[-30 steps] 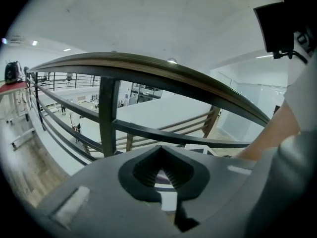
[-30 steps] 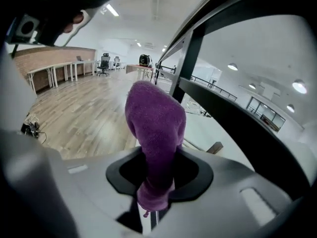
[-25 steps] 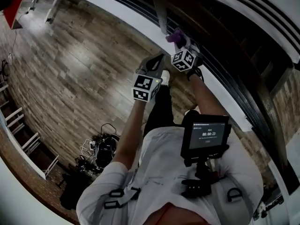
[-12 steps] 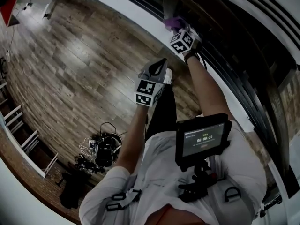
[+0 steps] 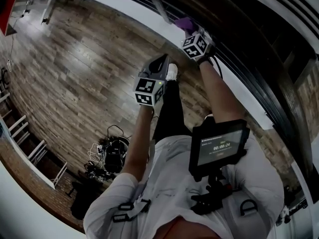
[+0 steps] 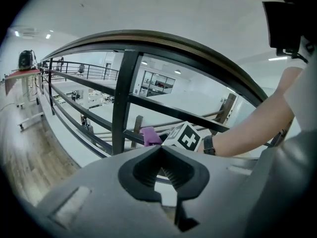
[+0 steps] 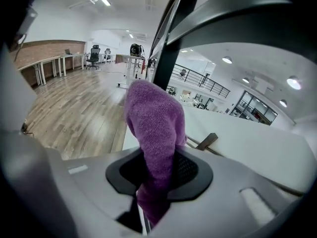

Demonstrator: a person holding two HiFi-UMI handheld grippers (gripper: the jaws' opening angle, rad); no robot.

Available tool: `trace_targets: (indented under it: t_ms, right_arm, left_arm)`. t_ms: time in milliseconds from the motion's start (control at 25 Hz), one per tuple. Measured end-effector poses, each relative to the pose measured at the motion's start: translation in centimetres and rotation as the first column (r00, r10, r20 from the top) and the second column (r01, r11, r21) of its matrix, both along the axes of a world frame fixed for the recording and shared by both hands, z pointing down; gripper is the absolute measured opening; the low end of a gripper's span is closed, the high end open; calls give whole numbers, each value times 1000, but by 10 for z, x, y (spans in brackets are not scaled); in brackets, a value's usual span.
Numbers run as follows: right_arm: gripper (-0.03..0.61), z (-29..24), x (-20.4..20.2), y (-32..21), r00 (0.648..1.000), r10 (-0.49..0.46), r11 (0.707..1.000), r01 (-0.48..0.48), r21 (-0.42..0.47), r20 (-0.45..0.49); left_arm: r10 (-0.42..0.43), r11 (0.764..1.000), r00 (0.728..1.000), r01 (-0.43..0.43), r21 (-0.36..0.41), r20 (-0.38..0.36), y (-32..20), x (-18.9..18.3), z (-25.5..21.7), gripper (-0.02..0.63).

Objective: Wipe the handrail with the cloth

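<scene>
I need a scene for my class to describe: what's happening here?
A person stands at a railing with a gripper in each hand. The right gripper has its jaws closing on a purple cloth pinched between them, held by the bars beneath the handrail. The left gripper is shut and empty, back from the railing. Whether the cloth touches a bar cannot be told.

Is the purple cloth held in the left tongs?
No, in the left gripper view the left tongs are shut with nothing between them, and the purple cloth shows farther off, beyond them.
</scene>
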State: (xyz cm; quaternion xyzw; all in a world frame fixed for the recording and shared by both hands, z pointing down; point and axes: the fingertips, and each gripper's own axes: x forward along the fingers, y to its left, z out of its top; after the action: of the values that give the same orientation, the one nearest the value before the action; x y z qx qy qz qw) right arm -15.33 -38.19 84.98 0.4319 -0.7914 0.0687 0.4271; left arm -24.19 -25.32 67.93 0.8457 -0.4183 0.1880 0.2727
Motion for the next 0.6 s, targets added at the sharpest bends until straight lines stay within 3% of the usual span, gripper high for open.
trace_targets:
  t_ms: [600]
  right_arm:
    - [103, 6, 119, 104, 983, 182, 982, -181, -53, 5]
  left_arm:
    - [192, 981, 981, -192, -37, -1, 66, 114, 8, 0]
